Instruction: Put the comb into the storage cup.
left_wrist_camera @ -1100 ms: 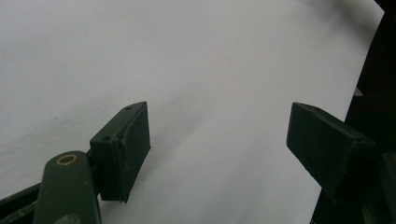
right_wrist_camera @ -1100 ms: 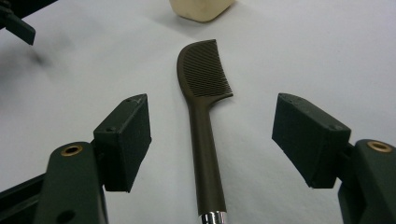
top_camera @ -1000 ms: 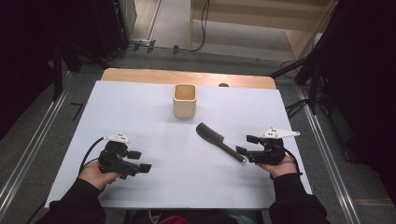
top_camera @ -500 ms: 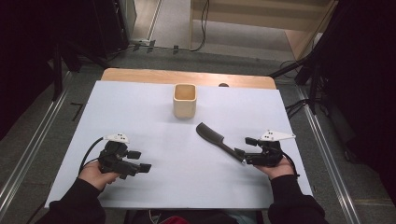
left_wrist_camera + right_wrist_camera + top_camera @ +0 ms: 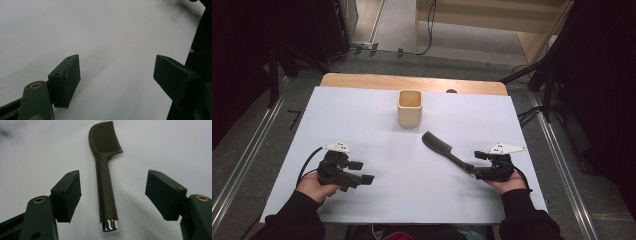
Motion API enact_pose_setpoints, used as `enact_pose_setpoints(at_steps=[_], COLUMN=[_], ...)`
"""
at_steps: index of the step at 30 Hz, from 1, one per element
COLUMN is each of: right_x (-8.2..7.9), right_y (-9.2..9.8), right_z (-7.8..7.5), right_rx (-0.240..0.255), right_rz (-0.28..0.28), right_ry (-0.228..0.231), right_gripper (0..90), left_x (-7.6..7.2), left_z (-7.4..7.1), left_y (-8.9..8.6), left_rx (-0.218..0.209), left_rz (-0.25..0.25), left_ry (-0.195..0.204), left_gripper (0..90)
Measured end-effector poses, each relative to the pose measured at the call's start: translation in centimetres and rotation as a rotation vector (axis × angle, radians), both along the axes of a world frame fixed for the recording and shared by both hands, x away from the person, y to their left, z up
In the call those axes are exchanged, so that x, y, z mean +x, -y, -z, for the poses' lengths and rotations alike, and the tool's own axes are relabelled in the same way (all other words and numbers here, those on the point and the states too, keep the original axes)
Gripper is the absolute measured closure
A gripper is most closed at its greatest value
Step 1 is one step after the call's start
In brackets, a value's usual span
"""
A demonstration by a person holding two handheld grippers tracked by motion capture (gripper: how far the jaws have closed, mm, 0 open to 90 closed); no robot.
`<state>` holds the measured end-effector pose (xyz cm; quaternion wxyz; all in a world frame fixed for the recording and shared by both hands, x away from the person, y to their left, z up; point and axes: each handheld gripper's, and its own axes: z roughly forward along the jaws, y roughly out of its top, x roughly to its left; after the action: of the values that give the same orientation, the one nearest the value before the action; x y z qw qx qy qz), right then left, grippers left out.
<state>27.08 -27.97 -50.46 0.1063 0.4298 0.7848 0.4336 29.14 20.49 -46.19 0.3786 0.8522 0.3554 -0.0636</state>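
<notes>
The right gripper (image 5: pixel 113 197) — jaws wide apart, straddling the comb (image 5: pixel 105 170) handle lying flat on the table (image 5: pixel 377 115) — should probably settle lower, centre on the handle, then squeeze squarely.

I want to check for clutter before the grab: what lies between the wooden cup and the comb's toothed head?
Nothing: in the high view only bare white table separates the wooden cup from the comb.

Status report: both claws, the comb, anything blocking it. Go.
Left claw open over bare table. Right claw open, straddling the comb handle, pads not touching. Comb flat on white table, cup well beyond. Nothing in the way.
</notes>
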Motion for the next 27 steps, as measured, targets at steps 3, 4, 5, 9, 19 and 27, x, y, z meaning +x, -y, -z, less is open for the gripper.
enact_pose_setpoints(at_steps=[3, 4, 5, 9, 19, 27], right_x=[0.0, 0.0, 0.0, -0.1, 0.1, 0.4], right_y=[0.0, 0.0, -0.1, -0.4, -1.0, -1.3], right_z=[0.3, 0.4, 0.5, 0.8, 1.4, 1.8], right_rx=[-0.005, -0.006, -0.014, -0.032, -0.075, -0.104], right_rz=[0.001, -0.003, -0.006, -0.019, -0.036, -0.033], right_ry=[-0.011, -0.013, -0.016, -0.029, -0.042, -0.037], right_gripper=[27.5, 27.8, 27.9, 28.8, 30.3, 32.5], left_x=[0.0, 0.1, 0.1, 0.1, 0.2, 0.2], left_z=[0.0, 0.0, 0.0, 0.0, 0.0, 0.0], left_y=[0.0, 0.0, 0.0, 0.0, 0.1, 0.1], left_rx=[-0.003, -0.003, -0.004, -0.007, -0.004, -0.004], left_rz=[-0.003, -0.003, -0.002, -0.004, -0.002, -0.001], left_ry=[-0.001, 0.0, 0.001, -0.001, -0.002, -0.005], left_gripper=[22.1, 22.1, 22.1, 22.1, 22.1, 22.1])
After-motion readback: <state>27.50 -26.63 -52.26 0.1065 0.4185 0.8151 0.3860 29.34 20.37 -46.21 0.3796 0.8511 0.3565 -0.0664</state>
